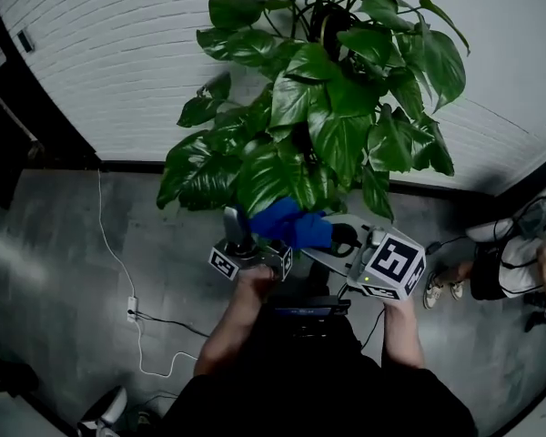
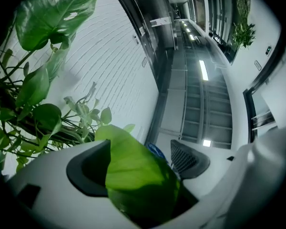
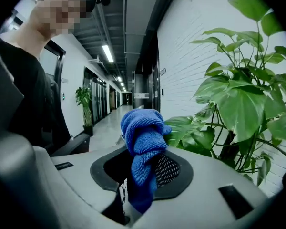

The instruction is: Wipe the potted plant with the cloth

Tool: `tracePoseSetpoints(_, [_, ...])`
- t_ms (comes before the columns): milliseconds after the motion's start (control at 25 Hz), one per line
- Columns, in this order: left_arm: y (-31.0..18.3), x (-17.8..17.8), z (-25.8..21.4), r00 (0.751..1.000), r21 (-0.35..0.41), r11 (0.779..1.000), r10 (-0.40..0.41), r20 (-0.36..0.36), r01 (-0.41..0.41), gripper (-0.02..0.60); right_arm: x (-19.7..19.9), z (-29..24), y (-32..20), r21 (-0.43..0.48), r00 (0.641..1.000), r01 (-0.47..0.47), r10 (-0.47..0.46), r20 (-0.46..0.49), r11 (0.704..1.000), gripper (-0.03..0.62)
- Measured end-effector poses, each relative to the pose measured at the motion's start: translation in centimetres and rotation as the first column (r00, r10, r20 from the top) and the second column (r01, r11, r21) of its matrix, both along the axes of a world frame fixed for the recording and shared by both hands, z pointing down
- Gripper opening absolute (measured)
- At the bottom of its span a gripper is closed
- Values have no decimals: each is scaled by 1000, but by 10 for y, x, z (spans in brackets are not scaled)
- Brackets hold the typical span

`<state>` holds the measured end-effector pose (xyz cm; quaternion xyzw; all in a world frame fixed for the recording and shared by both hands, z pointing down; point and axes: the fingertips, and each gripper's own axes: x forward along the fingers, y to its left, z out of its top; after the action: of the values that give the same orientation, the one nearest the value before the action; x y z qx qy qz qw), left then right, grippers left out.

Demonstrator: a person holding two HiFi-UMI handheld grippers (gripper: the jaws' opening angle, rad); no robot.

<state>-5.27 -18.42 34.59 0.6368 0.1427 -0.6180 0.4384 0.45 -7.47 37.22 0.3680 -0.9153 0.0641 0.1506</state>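
1. The left gripper (image 2: pixel 139 165) points steeply upward with its jaws about half apart. One leaf (image 2: pixel 133 175) of the potted plant (image 1: pixel 318 107) stands between them, leaning on one jaw and not clamped.
2. The right gripper (image 3: pixel 144 168) has its jaws closed on the bunched blue cloth (image 3: pixel 142 130).
3. In the head view the cloth is just to the right of this leaf. The leaf's long axis runs up along the left jaws, so I judge the wipe should follow that line.

Cloth (image 1: pixel 291 224) just beside plant (image 1: pixel 328 89), wall (image 1: pixel 118 62) behind.
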Motion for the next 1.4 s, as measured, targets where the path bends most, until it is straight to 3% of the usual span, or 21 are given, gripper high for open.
tracePoseSetpoints(200, [9, -6, -6, 1000, 30, 1000, 1, 15, -2, 400, 6, -50, 16, 113, 994, -13, 0, 113, 994, 120])
tracePoseSetpoints(360, [13, -7, -8, 1000, 44, 999, 8, 27, -10, 400, 23, -102, 11, 293, 982, -138, 92, 167, 946, 120])
tracePoseSetpoints(440, [16, -8, -8, 999, 51, 999, 11, 33, -13, 400, 28, -104, -1, 322, 975, -199, 154, 160, 926, 120])
tracePoseSetpoints(600, [24, -10, -11, 999, 71, 997, 15, 40, -18, 400, 20, -62, -28, 254, 974, -221, 200, 108, 942, 120])
tracePoseSetpoints(920, [26, -25, -4, 998, 60, 998, -3, 57, 0, 400, -18, 9, -8, 73, 995, -97, 99, -22, 993, 120])
tracePoseSetpoints(1080, [25, -35, -4, 994, 59, 998, -40, 103, 34, 399, -21, 10, 19, 32, 998, -63, 62, 26, 997, 120])
tracePoseSetpoints(1240, [22, -48, -10, 966, 86, 987, -150, 211, 134, 399, -6, -28, 42, 76, 990, -74, 65, 124, 994, 120])
tracePoseSetpoints(1320, [20, -58, -19, 933, 119, 970, -237, 270, 212, 399, 5, -51, 51, 124, 984, -82, 60, 168, 989, 120])
tracePoseSetpoints(1400, [19, -69, -30, 884, 169, 942, -331, 330, 289, 399, 19, -69, 56, 179, 976, -95, 56, 209, 979, 120])
